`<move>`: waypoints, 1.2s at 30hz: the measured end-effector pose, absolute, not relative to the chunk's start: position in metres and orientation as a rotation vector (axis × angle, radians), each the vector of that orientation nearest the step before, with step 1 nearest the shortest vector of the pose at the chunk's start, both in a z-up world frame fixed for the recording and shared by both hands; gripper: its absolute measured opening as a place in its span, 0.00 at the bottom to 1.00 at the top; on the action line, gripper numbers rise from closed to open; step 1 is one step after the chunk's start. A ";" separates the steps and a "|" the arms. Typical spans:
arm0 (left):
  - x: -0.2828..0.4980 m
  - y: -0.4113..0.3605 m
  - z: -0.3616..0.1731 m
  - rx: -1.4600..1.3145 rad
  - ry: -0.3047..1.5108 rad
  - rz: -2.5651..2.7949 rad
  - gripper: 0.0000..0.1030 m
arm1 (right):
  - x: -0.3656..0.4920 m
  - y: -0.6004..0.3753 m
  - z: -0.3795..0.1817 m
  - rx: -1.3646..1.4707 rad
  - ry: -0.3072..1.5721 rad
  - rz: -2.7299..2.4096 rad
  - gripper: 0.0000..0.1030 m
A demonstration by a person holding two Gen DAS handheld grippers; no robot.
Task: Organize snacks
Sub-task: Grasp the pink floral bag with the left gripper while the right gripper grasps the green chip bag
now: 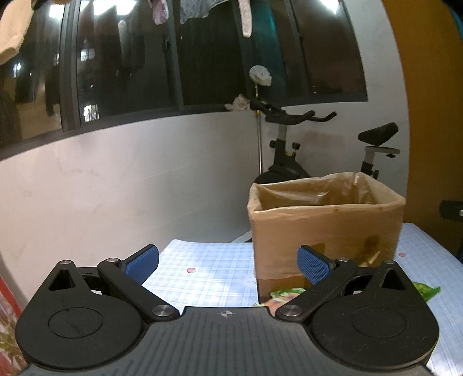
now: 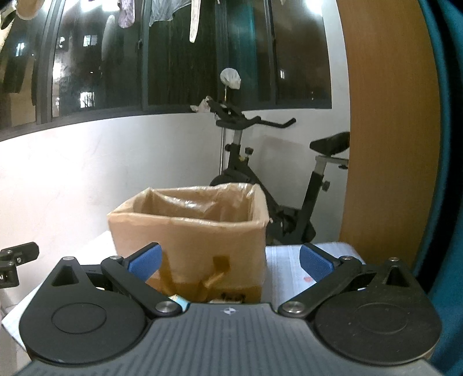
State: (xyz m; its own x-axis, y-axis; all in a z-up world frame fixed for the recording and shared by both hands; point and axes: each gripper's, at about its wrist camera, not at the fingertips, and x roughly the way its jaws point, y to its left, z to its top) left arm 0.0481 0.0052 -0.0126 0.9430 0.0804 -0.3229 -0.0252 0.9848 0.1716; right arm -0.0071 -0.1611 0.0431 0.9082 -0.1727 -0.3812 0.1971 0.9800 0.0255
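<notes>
The left gripper [image 1: 228, 264] has its blue-padded fingers [image 1: 143, 263] spread wide with nothing between them, hovering above the tabletop [image 1: 202, 277], which is covered in a pale blue checked cloth. Just past its right finger, low in the left wrist view, a green snack packet [image 1: 285, 295] lies on the cloth against the foot of the cardboard box [image 1: 324, 231]; more green wrapper [image 1: 425, 290] shows beyond the gripper's right side. The box stands upright on the tabletop, open at the top and lined with a clear plastic bag [image 1: 318, 193] folded over its rim; its inside is not visible from here.

The right gripper [image 2: 230, 263] is likewise released, its fingers [image 2: 314, 264] wide apart and empty. The left finger overlaps the box's [image 2: 188, 240] front face in the right wrist view, while the right finger hangs over the bare cloth beside it. At the box's base, just above the gripper body, a small packet with a light blue edge [image 2: 181, 302] peeks out; what it is cannot be told.

Behind the tabletop, an exercise bike [image 2: 260, 179] stands against a white wall [image 1: 115, 188] beneath dark windows [image 1: 130, 57], with laundry [image 1: 191, 10] hanging above. A wooden panel [image 2: 385, 130] rises on the right.
</notes>
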 end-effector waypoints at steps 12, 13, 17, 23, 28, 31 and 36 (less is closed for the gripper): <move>0.094 0.018 -0.045 0.142 0.421 0.012 1.00 | 0.042 -0.195 0.013 0.092 0.400 -0.213 1.00; 0.096 0.018 -0.049 0.134 0.435 -0.004 1.00 | 0.044 -0.197 0.010 0.091 0.404 -0.215 1.00; 0.101 0.018 -0.073 0.117 0.521 -0.040 1.00 | 0.050 -0.200 -0.009 0.106 0.418 -0.207 1.00; 0.103 0.025 -0.095 0.033 0.581 -0.113 0.99 | 0.051 -0.201 -0.037 0.139 0.452 -0.194 1.00; 0.114 0.013 -0.106 0.011 0.589 -0.136 0.99 | 0.052 -0.197 -0.050 0.111 0.452 -0.192 1.00; 0.118 0.007 -0.112 0.024 0.593 -0.141 0.99 | 0.053 -0.200 -0.054 0.134 0.459 -0.186 1.00; 0.130 -0.002 -0.122 0.022 0.601 -0.152 0.99 | 0.051 -0.209 -0.066 0.176 0.481 -0.202 1.00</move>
